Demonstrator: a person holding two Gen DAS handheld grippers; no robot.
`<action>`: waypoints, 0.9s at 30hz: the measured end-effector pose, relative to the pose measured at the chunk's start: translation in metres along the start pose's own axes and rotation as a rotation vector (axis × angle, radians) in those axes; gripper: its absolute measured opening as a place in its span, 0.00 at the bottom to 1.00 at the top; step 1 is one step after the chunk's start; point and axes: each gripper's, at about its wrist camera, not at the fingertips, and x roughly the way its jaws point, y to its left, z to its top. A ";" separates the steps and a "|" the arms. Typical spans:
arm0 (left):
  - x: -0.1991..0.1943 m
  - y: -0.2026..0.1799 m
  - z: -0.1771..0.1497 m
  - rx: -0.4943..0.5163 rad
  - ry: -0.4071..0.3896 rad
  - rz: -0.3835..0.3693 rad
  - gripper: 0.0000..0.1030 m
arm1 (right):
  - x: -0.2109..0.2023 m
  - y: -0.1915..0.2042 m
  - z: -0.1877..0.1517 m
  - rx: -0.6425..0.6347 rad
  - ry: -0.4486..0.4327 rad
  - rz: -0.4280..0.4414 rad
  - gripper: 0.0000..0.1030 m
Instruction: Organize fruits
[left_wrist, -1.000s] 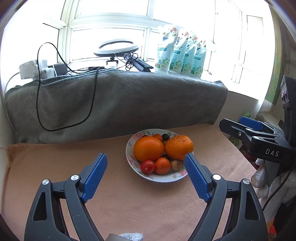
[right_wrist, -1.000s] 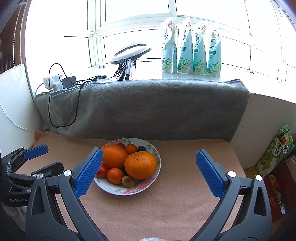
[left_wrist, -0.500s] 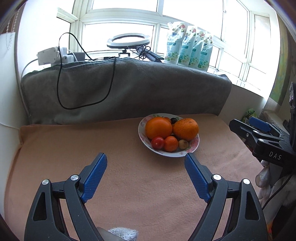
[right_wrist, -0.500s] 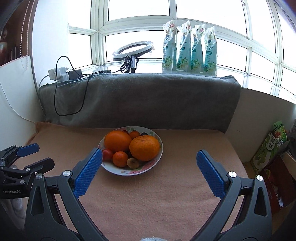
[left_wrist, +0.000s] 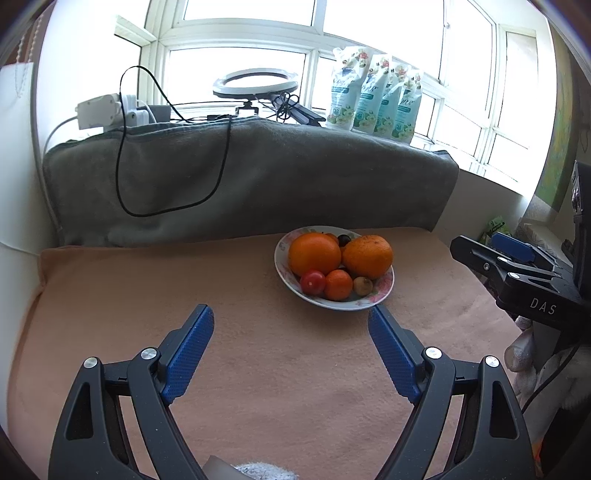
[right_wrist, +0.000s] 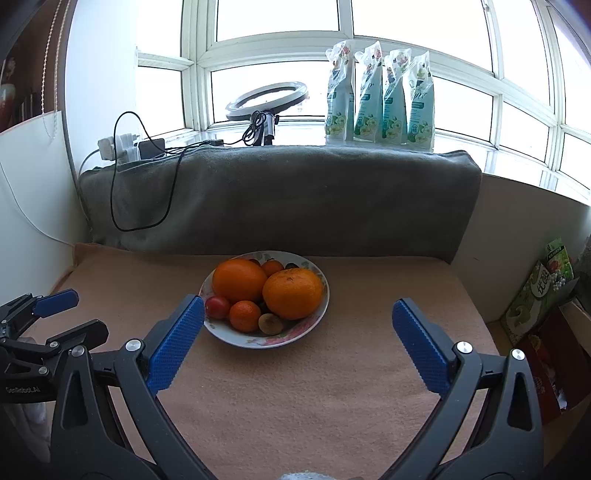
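A flowered plate (left_wrist: 384, 291) (right_wrist: 295, 334) sits on the tan cloth and holds two big oranges (left_wrist: 314, 253) (right_wrist: 292, 293), a small mandarin (left_wrist: 338, 284) (right_wrist: 244, 315), a red tomato (left_wrist: 312, 282) (right_wrist: 218, 306), a brown kiwi-like fruit (left_wrist: 362, 285) (right_wrist: 270, 324) and a dark grape (left_wrist: 344, 240). My left gripper (left_wrist: 290, 334) is open and empty, short of the plate and to its left. My right gripper (right_wrist: 297, 325) is open and empty, its left finger just in front of the plate's near-left rim.
A grey blanket (left_wrist: 258, 177) (right_wrist: 280, 199) covers the back ledge with a black cable looped on it. A ring light (right_wrist: 266, 99), power strip (left_wrist: 99, 110) and several refill pouches (right_wrist: 380, 96) stand on the sill. Cartons (right_wrist: 543, 291) sit beyond the table's right edge.
Both grippers have drawn back and up from the plate; it now looks smaller and farther off. In the left view it shifted right. Both stay open.
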 end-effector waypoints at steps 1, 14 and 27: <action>-0.001 0.000 0.000 0.002 -0.001 0.001 0.83 | 0.000 0.000 0.000 0.000 -0.001 0.002 1.00; -0.007 -0.003 -0.002 0.012 -0.014 -0.003 0.83 | -0.001 0.005 -0.002 -0.010 0.006 0.010 1.00; -0.011 -0.001 -0.004 -0.002 -0.019 -0.002 0.83 | -0.003 0.007 -0.005 -0.011 0.010 0.018 1.00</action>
